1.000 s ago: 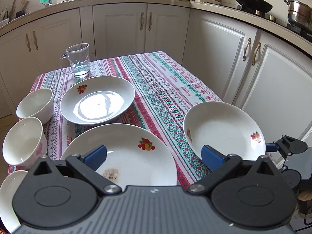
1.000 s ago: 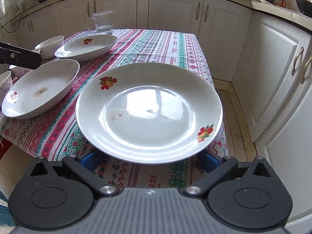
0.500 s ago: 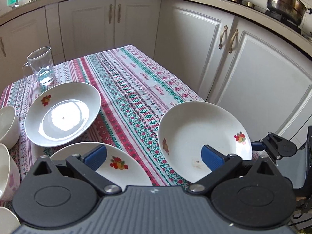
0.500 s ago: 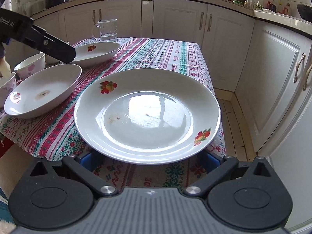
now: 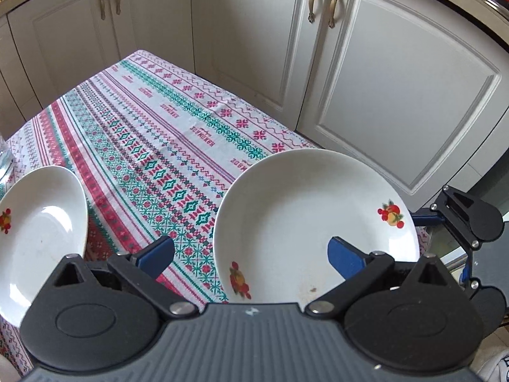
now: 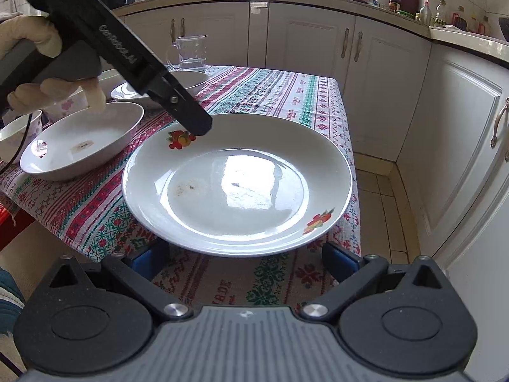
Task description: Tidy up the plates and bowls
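The big plate (image 6: pixel 237 184) is sitting at the bench (image 5: pixel 165 146) corner, rim poking past the edge, so a clumsy nudge is risking tipping it off. The left gripper (image 5: pixel 251 253) is straddling its near rim, spread wide, jaws just narrowing a bit, nothing pinched. A second ago it was over the other plate (image 5: pixel 38 229). The right gripper (image 6: pixel 246 259) is waiting wide under the rim, apparently not pinching.

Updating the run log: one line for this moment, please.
left gripper: open, jaws just closing, plate rim between | right gripper: open, at plate's near edge
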`<state>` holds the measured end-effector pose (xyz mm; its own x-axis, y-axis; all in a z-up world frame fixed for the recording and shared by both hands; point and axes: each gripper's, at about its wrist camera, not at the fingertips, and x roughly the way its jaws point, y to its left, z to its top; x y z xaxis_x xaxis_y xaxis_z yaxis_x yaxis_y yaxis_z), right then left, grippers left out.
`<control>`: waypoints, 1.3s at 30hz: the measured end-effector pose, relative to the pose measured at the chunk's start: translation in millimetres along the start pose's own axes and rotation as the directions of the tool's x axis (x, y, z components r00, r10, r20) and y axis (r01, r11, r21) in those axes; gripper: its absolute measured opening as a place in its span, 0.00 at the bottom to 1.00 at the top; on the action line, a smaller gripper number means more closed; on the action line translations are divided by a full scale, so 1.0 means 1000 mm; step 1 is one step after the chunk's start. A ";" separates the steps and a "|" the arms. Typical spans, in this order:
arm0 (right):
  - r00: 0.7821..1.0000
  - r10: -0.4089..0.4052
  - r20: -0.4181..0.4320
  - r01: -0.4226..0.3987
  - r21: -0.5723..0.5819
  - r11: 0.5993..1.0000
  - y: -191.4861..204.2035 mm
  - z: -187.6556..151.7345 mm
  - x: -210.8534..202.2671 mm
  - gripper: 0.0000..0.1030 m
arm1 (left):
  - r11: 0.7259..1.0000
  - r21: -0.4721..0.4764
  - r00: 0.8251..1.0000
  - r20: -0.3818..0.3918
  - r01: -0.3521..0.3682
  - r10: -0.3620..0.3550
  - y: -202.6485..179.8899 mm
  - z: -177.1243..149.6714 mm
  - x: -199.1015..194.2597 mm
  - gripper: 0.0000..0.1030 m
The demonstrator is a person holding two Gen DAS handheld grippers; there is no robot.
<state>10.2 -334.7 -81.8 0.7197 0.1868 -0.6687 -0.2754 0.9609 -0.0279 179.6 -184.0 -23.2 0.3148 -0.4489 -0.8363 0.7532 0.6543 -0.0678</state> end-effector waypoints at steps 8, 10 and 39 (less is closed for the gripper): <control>1.000 0.016 0.014 -0.016 -0.009 1.000 -0.003 -0.001 0.001 1.00 | 0.997 -0.002 0.993 -0.082 0.081 -0.081 0.005 0.019 0.029 0.89; 1.000 0.018 0.016 -0.018 -0.010 1.000 -0.005 -0.001 0.002 1.00 | 0.995 -0.011 0.989 -0.101 0.104 -0.104 0.007 0.022 0.034 0.84; 0.998 0.057 0.028 -0.056 -0.055 0.997 -0.005 0.006 0.005 1.00 | 0.987 0.018 0.973 -0.172 0.160 -0.154 0.011 0.033 0.058 0.78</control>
<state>19.3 -337.3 -80.3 0.7205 0.2475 -0.6478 -0.3495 0.9364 -0.0310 225.2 -223.0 -54.2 0.0909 -0.4331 -0.8968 0.8039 0.5634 -0.1906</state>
